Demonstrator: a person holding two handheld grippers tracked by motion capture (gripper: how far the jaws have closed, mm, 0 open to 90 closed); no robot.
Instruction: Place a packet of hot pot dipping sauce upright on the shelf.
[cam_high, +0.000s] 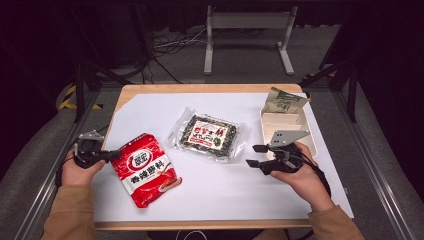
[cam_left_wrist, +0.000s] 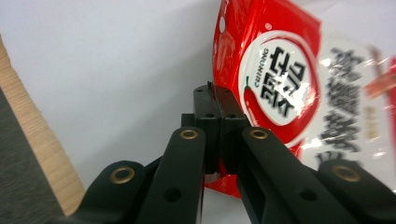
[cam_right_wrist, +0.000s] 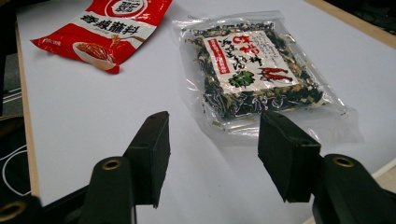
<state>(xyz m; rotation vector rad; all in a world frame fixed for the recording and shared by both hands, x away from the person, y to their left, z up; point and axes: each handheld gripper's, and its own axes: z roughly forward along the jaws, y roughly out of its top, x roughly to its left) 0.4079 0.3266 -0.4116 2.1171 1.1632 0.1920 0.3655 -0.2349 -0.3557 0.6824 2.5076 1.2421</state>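
Note:
A red seasoning packet (cam_high: 145, 170) with white lettering lies flat at the front left of the white mat (cam_high: 225, 195). My left gripper (cam_high: 116, 153) is at the packet's upper left edge. In the left gripper view its jaws (cam_left_wrist: 215, 100) are pressed together on the edge of the red packet (cam_left_wrist: 280, 79). A clear bag of dark dried seaweed (cam_high: 210, 135) lies in the middle of the mat. My right gripper (cam_high: 252, 155) is right of the bag, open, pointing left. In the right gripper view its jaws (cam_right_wrist: 212, 154) stand wide apart just short of the seaweed bag (cam_right_wrist: 252, 70), with the red packet (cam_right_wrist: 112, 28) farther off.
A beige compartment tray (cam_high: 280, 120) stands at the right edge of the table, behind my right hand, with a small green and beige pouch (cam_high: 284, 101) at its far end. The wooden table edge (cam_left_wrist: 37, 140) runs close beside my left gripper.

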